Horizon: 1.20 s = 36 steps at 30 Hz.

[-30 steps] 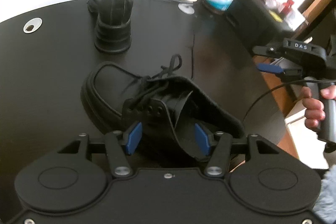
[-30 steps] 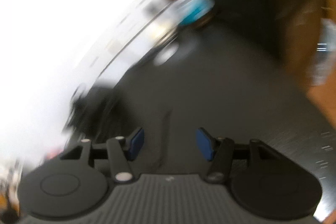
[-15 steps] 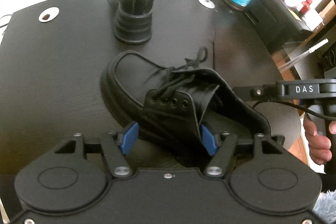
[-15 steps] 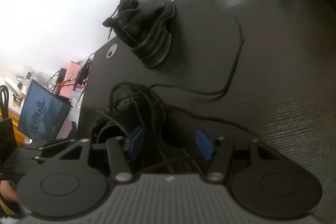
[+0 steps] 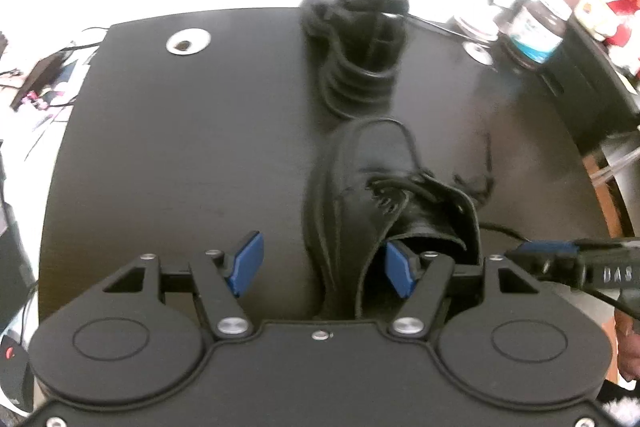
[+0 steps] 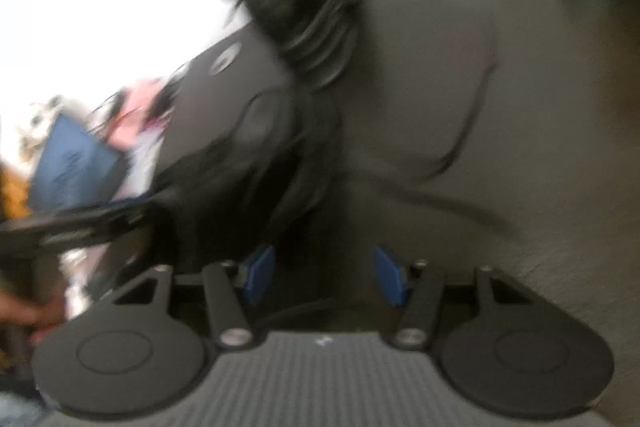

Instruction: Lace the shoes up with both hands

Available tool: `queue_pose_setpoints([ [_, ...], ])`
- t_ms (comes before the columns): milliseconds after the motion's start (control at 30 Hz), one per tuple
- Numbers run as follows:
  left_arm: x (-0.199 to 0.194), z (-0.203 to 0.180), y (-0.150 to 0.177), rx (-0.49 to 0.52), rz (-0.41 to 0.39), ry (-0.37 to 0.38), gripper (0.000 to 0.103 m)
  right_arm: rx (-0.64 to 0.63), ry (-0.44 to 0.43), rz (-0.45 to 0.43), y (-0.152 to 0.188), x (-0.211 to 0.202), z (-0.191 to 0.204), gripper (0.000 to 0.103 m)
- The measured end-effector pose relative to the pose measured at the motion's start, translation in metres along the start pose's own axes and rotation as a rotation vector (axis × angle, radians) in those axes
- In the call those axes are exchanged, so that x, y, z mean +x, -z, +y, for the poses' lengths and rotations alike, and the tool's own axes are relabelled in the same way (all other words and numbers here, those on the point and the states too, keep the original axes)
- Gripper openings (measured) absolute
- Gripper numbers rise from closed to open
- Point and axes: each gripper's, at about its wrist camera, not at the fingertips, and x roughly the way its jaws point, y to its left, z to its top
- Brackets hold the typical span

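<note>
A black leather shoe [image 5: 360, 179] lies on the dark round table [image 5: 180, 167], toe pointing away, with its laces [image 5: 386, 197] loose at the eyelets. My left gripper [image 5: 323, 271] is open around the heel end. Its right pad [image 5: 402, 275] sits at the shoe's opening and its left pad [image 5: 244, 269] stands clear of the side. My right gripper [image 5: 536, 251] reaches in from the right by the heel. The right wrist view is blurred: my right gripper [image 6: 325, 275] is open beside the shoe [image 6: 240, 167], with only table showing between its pads. A loose lace [image 6: 472, 123] trails across the table.
A second black shoe [image 5: 360, 39] stands at the table's far edge. A blue-labelled jar [image 5: 534, 31], a silver grommet [image 5: 188, 43] and a black box [image 5: 588, 79] lie beyond. A person's hand [image 5: 628, 351] holds the right gripper's handle. Cables and a tablet lie off the table's left side.
The shoe has turned toe-away and now sits right of centre between my left pads. The left jaws stand wider, with the left pad off the shoe. The right gripper came closer to the heel.
</note>
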Motion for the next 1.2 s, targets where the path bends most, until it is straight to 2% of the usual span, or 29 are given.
queue_pose_setpoints([
  [67,-0.001,0.002,0.003,0.004,-0.004,-0.018,0.064,-0.01,0.109,-0.052,-0.002,0.001,-0.004,0.055],
  [167,-0.002,0.002,0.009,0.01,-0.003,-0.025,0.064,-0.111,0.262,-0.091,0.001,0.009,-0.003,0.055],
  [267,-0.004,0.006,0.012,-0.02,-0.009,-0.002,0.064,-0.212,0.344,-0.115,0.009,0.02,-0.001,0.055],
  [567,-0.01,0.005,0.008,-0.033,-0.031,0.029,0.064,-0.267,0.349,-0.135,0.019,0.045,-0.01,0.051],
  [633,-0.009,0.005,0.008,-0.038,-0.031,0.035,0.064,-0.252,0.343,-0.146,0.019,0.044,-0.016,0.044],
  [733,-0.008,0.005,0.007,-0.045,-0.03,0.042,0.064,-0.236,0.341,-0.169,0.019,0.041,-0.024,0.028],
  [800,-0.007,0.004,0.005,-0.047,-0.028,0.048,0.064,-0.239,0.34,-0.154,0.017,0.038,-0.028,0.014],
  [900,-0.007,0.003,0.005,-0.044,-0.035,0.056,0.064,-0.209,0.317,-0.098,0.015,0.031,-0.037,0.004],
  [1033,-0.005,0.003,0.005,-0.049,-0.038,0.069,0.064,-0.202,0.327,-0.033,0.022,0.017,-0.049,0.004],
  [1200,-0.004,0.006,0.006,-0.062,-0.037,0.085,0.064,-0.182,0.402,0.035,0.035,-0.005,-0.069,0.004],
])
